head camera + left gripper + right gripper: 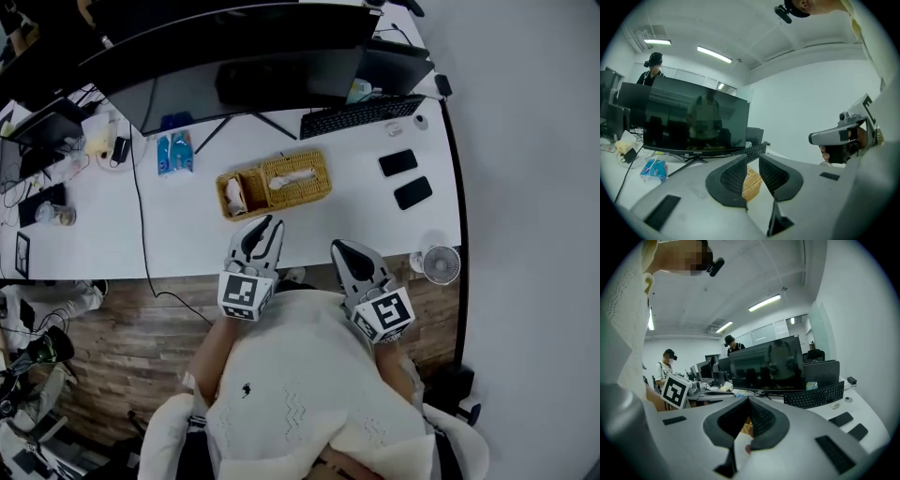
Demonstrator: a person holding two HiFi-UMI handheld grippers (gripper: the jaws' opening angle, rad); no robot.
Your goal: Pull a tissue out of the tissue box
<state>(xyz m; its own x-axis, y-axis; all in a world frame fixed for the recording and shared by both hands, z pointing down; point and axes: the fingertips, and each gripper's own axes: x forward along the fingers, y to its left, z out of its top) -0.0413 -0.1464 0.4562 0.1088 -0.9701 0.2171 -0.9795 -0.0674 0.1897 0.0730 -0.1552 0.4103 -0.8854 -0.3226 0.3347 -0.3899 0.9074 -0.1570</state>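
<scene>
the wicker tissue box (315, 189) sits on the white table (187, 234), about midway across it and in front of the monitor stand. a white tissue (292, 177) pokes up from the slot in its top. a smaller wicker compartment (231, 207) is joined to the box's left end and holds something pale that is too small to identify.

both grippers hover near the person's body at the near edge of the table, pointing toward the box and not touching it. the left gripper (268, 223) is just short of the box's near left corner. its tongs (751, 157) stand a little apart with nothing between them, and the wicker weave (752, 183) shows through the narrow gap. the right gripper (338, 247) is further to the right, well apart from the box. its tongs (749, 400) appear to meet at the tips and hold nothing.

behind the box a black keyboard (361, 115) lies under the monitor (234, 37). two dark phones (405, 176) lie to the right, a small white fan (441, 264) stands at the near right corner, and a blue packet (175, 153) lies to the left.
</scene>
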